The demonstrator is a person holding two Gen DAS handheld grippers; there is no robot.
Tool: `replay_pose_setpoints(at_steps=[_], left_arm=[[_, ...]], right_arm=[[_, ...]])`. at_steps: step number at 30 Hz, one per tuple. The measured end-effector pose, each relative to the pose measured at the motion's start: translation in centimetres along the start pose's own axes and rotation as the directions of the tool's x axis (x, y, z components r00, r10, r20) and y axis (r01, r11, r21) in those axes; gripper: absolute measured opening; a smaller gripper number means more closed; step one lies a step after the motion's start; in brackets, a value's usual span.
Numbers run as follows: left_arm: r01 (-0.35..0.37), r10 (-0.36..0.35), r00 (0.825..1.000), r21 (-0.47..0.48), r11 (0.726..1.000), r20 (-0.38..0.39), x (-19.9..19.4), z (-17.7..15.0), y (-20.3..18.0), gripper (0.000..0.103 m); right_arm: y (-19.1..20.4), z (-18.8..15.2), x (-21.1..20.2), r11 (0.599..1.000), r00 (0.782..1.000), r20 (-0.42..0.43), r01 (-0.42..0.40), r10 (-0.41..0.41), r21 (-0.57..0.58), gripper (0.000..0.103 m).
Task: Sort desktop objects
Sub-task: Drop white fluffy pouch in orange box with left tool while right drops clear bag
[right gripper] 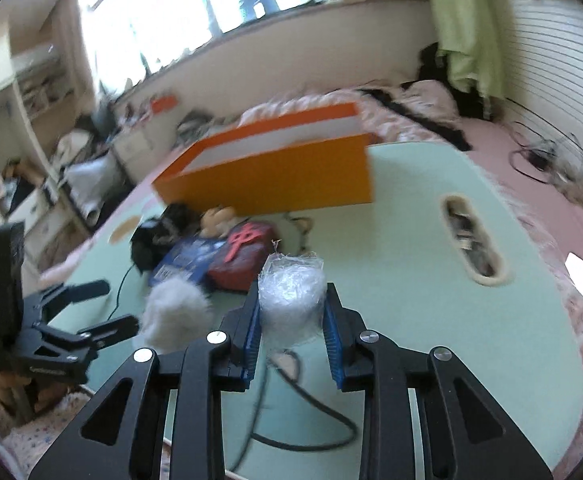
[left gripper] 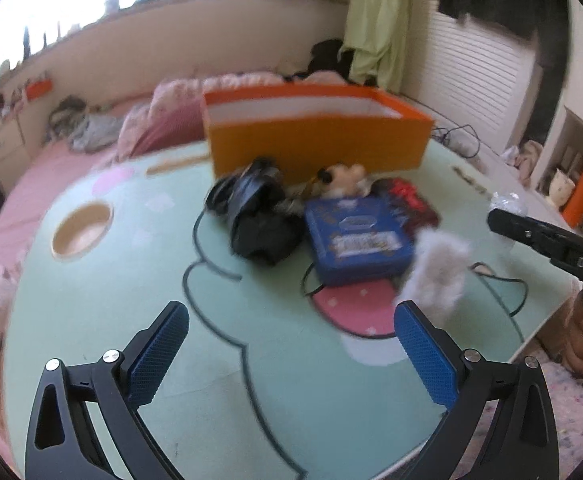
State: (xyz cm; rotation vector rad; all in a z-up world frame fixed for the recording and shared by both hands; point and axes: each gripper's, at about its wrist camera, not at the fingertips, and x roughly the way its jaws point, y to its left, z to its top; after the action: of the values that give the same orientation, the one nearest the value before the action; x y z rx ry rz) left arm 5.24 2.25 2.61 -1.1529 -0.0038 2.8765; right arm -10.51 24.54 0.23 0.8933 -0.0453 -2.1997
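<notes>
An open orange box (left gripper: pixel 315 136) stands at the back of the mint green table (left gripper: pixel 131 300); it also shows in the right wrist view (right gripper: pixel 275 176). In front of it lie a black bundle (left gripper: pixel 257 216), a small plush toy (left gripper: pixel 341 178), a blue box (left gripper: pixel 357 236), a red pouch (right gripper: pixel 247 254) and a white fluffy item (left gripper: pixel 437 272). My left gripper (left gripper: pixel 291 352) is open and empty above the table's near side. My right gripper (right gripper: pixel 291 340) is shut on a crumpled clear plastic wad (right gripper: pixel 291 292), held above the table.
A black cable (right gripper: pixel 299 420) runs across the table's near part. The table has a round cup recess (left gripper: pixel 81 230) at the left and an oval slot (right gripper: pixel 471 240) at the right. A pink bed (left gripper: pixel 31 176) lies behind.
</notes>
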Motion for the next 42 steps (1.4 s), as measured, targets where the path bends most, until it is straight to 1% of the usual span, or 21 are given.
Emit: replay_pose_setpoints(at_steps=[4,6,8,10,12,14,16,18,20,22,24,26,27,30,31,34,37,39,40,41,42], left_arm=[[0.052,-0.062,0.996,0.141,0.989,0.063,-1.4,1.2,-3.6,0.102],[0.07,-0.084,0.995,0.207,0.976,0.058,-1.2,1.7,-5.2,0.092],[0.102,-0.112,0.993,0.246,0.964,0.027,-0.5,2.3,-6.3,0.073],[0.126,-0.13,0.992,0.269,0.955,-0.003,0.4,2.5,-7.0,0.067],[0.132,-0.121,0.991,0.282,0.95,-0.058,1.9,2.8,-7.5,0.059],[0.112,-0.1,0.994,0.309,0.944,-0.053,2.2,2.6,-7.9,0.04],[0.144,-0.128,0.989,0.337,0.93,-0.068,1.9,2.0,-8.5,0.022],[0.167,-0.142,0.985,0.371,0.914,-0.094,2.0,1.3,-8.9,0.022],[0.162,-0.134,0.986,0.388,0.907,-0.098,1.9,0.8,-8.9,0.022],[0.204,-0.173,0.978,0.353,0.913,-0.119,1.6,0.7,-8.1,0.022],[0.281,-0.244,0.956,0.283,0.917,-0.162,1.3,1.0,-6.9,0.022],[0.331,-0.297,0.939,0.221,0.918,-0.171,0.7,1.8,-5.9,0.021],[0.324,-0.298,0.943,0.212,0.922,-0.149,0.4,2.4,-5.6,0.021],[0.239,-0.231,0.971,0.209,0.948,-0.059,-0.5,5.1,-4.6,0.022],[0.217,-0.215,0.976,0.193,0.957,-0.033,-0.6,6.3,-4.1,0.022],[0.173,-0.18,0.983,0.132,0.976,0.041,-0.2,10.2,-2.6,0.022],[0.069,-0.078,0.993,0.097,0.993,0.09,1.3,13.7,-1.6,0.022],[0.039,-0.046,0.993,0.064,0.997,0.107,3.1,15.5,-1.1,0.022],[0.023,-0.029,0.994,0.05,0.998,0.109,3.6,15.8,-0.6,0.027],[-0.002,-0.001,0.995,0.032,0.999,0.1,4.5,16.1,-0.3,0.049],[-0.034,0.033,0.996,0.009,0.999,0.081,5.4,16.1,0.2,0.062]], right_arm=[[-0.3,0.1,-0.3,1.0,1.0,0.021,0.007,-0.008,0.027,0.03],[-0.4,0.0,-0.3,1.0,1.0,0.015,0.01,-0.01,0.018,0.03],[-0.4,0.1,-0.2,1.0,1.0,0.007,0.013,-0.013,0.004,0.03],[-0.4,0.1,-0.3,1.0,1.0,0.006,0.015,-0.015,-0.001,0.03],[-0.4,0.1,-0.2,1.0,1.0,0.004,0.013,-0.013,0.002,0.03],[-0.5,0.2,0.0,1.0,1.0,0.001,0.011,-0.011,0.007,0.03],[-0.6,0.2,0.1,1.0,1.0,-0.003,0.01,-0.01,0.013,0.03],[-0.7,0.2,0.2,1.0,1.0,-0.005,0.007,-0.007,0.017,0.03],[-0.7,0.2,0.3,1.0,1.0,-0.007,0.006,-0.006,0.02,0.03],[-0.6,0.2,0.3,1.0,1.0,-0.007,0.007,-0.007,0.02,0.03],[-0.6,0.2,0.3,1.0,1.0,-0.007,0.009,-0.009,0.018,0.03],[-0.4,0.4,0.3,1.0,1.0,-0.008,0.008,-0.008,0.011,0.03],[-0.4,0.5,0.3,1.0,1.0,-0.008,0.01,-0.01,0.006,0.03],[0.3,1.9,0.0,1.0,1.0,0.012,0.005,-0.005,-0.022,0.03],[0.6,2.7,-0.1,0.999,1.0,0.022,0.009,-0.008,-0.036,0.03],[1.5,6.3,0.5,0.997,0.999,0.043,0.032,-0.029,-0.067,0.03],[1.9,10.3,2.4,0.996,0.999,0.047,0.03,-0.026,-0.081,0.03],[2.0,12.4,4.3,0.996,0.999,0.036,0.026,-0.023,-0.089,0.03],[2.1,13.2,5.4,0.995,0.999,0.029,0.026,-0.024,-0.094,0.03],[2.0,14.0,6.5,0.995,0.999,0.027,0.033,-0.031,-0.09,0.032],[1.8,14.5,7.5,0.996,0.999,0.019,0.04,-0.039,-0.082,0.036]])
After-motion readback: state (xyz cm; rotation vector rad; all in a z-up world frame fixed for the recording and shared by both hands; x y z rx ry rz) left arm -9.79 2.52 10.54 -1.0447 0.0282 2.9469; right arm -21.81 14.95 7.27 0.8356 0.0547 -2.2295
